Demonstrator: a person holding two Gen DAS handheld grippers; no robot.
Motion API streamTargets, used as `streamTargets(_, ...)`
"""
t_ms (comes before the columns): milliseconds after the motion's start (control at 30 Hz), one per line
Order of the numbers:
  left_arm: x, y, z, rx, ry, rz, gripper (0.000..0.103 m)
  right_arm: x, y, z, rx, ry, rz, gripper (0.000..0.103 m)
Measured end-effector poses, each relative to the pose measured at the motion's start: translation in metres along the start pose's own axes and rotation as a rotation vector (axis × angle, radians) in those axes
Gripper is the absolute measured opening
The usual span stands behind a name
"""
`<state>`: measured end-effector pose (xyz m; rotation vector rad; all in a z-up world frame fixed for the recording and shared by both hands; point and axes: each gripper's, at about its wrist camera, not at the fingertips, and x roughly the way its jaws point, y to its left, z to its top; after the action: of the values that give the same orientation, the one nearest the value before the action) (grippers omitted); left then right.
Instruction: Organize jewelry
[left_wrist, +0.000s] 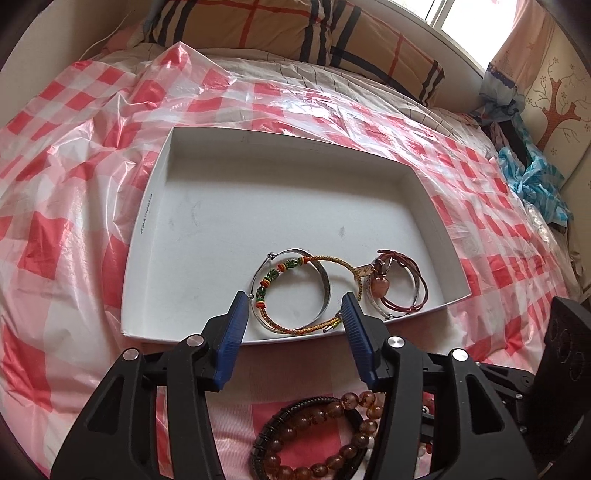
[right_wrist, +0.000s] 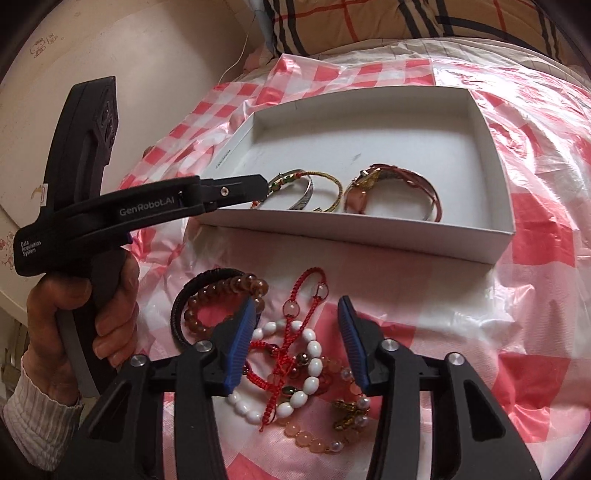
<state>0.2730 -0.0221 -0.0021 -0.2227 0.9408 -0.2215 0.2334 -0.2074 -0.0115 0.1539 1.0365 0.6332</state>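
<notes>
A shallow white box (left_wrist: 155, 206) lies on the checked sheet; it also shows in the right wrist view (right_wrist: 495, 147). Inside near its front edge lie a silver bangle (left_wrist: 325, 288) with a braided green-beaded bracelet (left_wrist: 269, 280), and a red cord bracelet with a pink heart (left_wrist: 384, 284). My left gripper (left_wrist: 295, 306) is open and empty over the box's front edge, around the braided bracelet. My right gripper (right_wrist: 295, 314) is open and empty above a loose pile: white bead bracelet (right_wrist: 310, 350), red knotted cord (right_wrist: 295, 295), amber bead bracelet (right_wrist: 207, 299), pink bead bracelet (right_wrist: 306, 439).
A red-and-white checked plastic sheet (left_wrist: 55, 229) covers the bed. Plaid pillows (left_wrist: 295, 29) lie at the back. Blue crumpled fabric (left_wrist: 532, 181) sits at the right edge. A black band and amber beads (left_wrist: 317, 439) lie under my left gripper.
</notes>
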Motion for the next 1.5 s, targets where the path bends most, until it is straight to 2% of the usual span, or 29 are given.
streamTargets(67,-0.011,0.002,-0.005,-0.022,-0.019,-0.013,0.049,0.003,-0.002,0.0,0.005,0.008,0.007,0.029)
streamTargets(133,-0.024,0.006,-0.01,-0.05,-0.037,-0.03,0.05,0.003,-0.005,0.0,0.023,0.0,0.016,0.016)
streamTargets(233,-0.041,0.011,-0.025,-0.075,-0.051,-0.042,0.05,-0.003,-0.019,-0.001,0.098,-0.036,0.052,0.01)
streamTargets(300,-0.048,0.006,-0.035,-0.041,-0.048,-0.033,0.05,-0.012,-0.028,-0.005,0.151,-0.07,0.08,0.008)
streamTargets(467,-0.054,-0.023,-0.069,0.114,-0.02,-0.013,0.05,-0.037,-0.039,-0.021,0.223,-0.149,0.108,0.008)
streamTargets(600,-0.053,-0.05,-0.091,0.245,0.01,-0.038,0.05,-0.041,-0.047,-0.026,0.257,-0.134,0.109,0.008)
streamTargets(667,-0.051,-0.057,-0.098,0.283,0.028,-0.046,0.05,-0.039,-0.044,-0.019,0.24,-0.113,0.099,0.023)
streamTargets(700,-0.051,-0.059,-0.102,0.288,0.035,-0.048,0.051,-0.036,-0.04,-0.014,0.217,-0.101,0.099,0.037)
streamTargets(733,-0.051,-0.058,-0.105,0.291,0.041,-0.05,0.051,-0.031,-0.034,-0.008,0.192,-0.087,0.103,0.039)
streamTargets(867,-0.055,-0.048,-0.106,0.247,0.035,-0.045,0.053,0.005,-0.02,0.01,0.097,0.032,0.05,0.039)
streamTargets(900,-0.055,-0.046,-0.107,0.238,0.04,-0.045,0.053,0.011,-0.018,0.011,0.073,0.041,0.029,0.036)
streamTargets(933,-0.056,-0.045,-0.108,0.235,0.045,-0.045,0.053,0.014,-0.016,0.013,0.061,0.039,0.019,0.023)
streamTargets(967,-0.056,-0.045,-0.108,0.237,0.046,-0.044,0.053,0.013,-0.019,0.015,0.077,0.031,0.049,0.01)
streamTargets(1033,-0.058,-0.046,-0.11,0.248,0.045,-0.046,0.053,0.003,-0.03,0.011,0.137,-0.023,0.085,0.005)
streamTargets(1100,-0.058,-0.049,-0.111,0.262,0.048,-0.054,0.053,-0.011,-0.041,0.002,0.196,-0.085,0.135,0.005)
streamTargets(1300,-0.054,-0.065,-0.11,0.342,0.061,-0.113,0.053,-0.054,-0.072,-0.032,0.316,-0.235,0.18,0.004)
streamTargets(1433,-0.045,-0.074,-0.106,0.38,0.073,-0.172,0.053,-0.059,-0.096,-0.05,0.43,-0.273,0.212,0.004)
streamTargets(1500,-0.038,-0.075,-0.102,0.4,0.089,-0.177,0.053,-0.06,-0.106,-0.054,0.471,-0.289,0.234,0.004)
